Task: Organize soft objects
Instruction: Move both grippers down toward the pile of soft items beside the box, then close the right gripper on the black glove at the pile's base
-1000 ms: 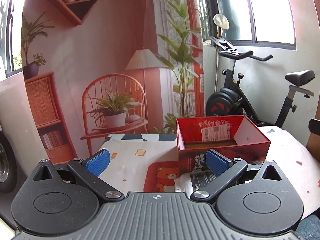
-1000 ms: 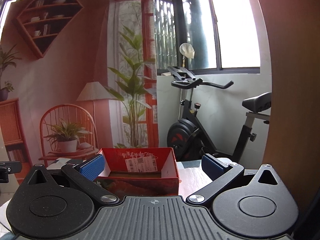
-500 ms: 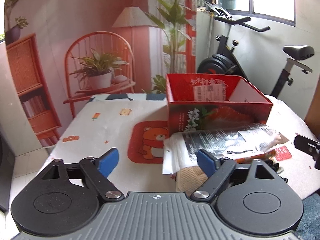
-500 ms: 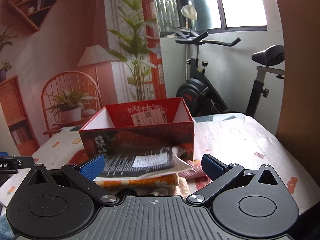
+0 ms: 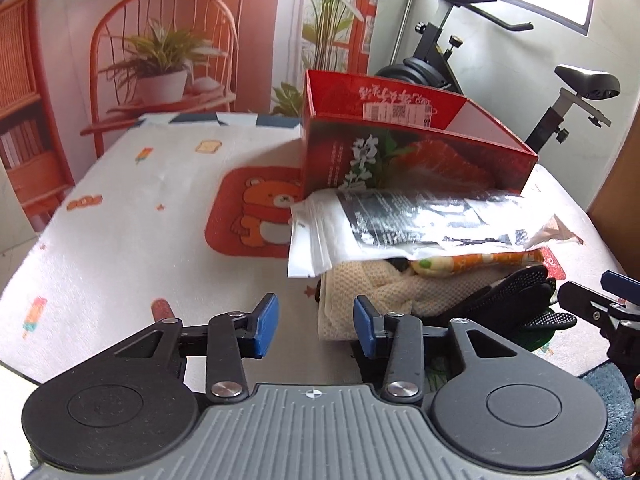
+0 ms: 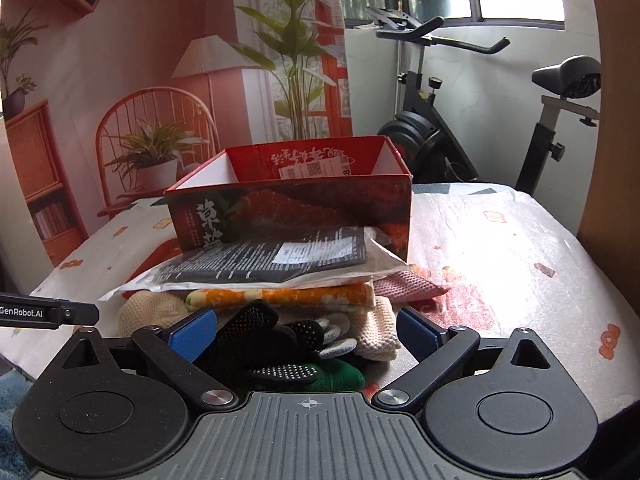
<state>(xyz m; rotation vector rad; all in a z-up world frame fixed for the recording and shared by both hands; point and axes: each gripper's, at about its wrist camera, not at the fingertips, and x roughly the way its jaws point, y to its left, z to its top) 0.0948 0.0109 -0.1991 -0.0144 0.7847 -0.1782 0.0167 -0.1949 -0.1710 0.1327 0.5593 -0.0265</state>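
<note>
A pile of soft things lies on the table in front of an open red box (image 5: 416,160) (image 6: 296,208). On top is a clear plastic bag (image 5: 400,228) (image 6: 272,260) with dark printed contents. Under it lie an orange patterned cloth (image 5: 480,260) (image 6: 280,296), a cream knit cloth (image 5: 380,292) (image 6: 148,308) and a black dotted glove (image 5: 516,296) (image 6: 256,336). My left gripper (image 5: 316,328) is closing at the knit cloth's left edge, its pads not pressing on it. My right gripper (image 6: 304,334) is closing slightly, wide, with the glove between its pads and not gripped.
The table (image 5: 140,208) has a white patterned cover and a red bear mat (image 5: 256,212). A pink cloth (image 6: 404,286) and something green (image 6: 340,376) sit in the pile. An exercise bike (image 6: 440,120) stands behind the table and a wooden panel (image 6: 616,120) at the right.
Both grippers have sunk and tipped down toward the pile, which now lies at their fingertips. The left jaws have narrowed a lot, the right jaws a little.
</note>
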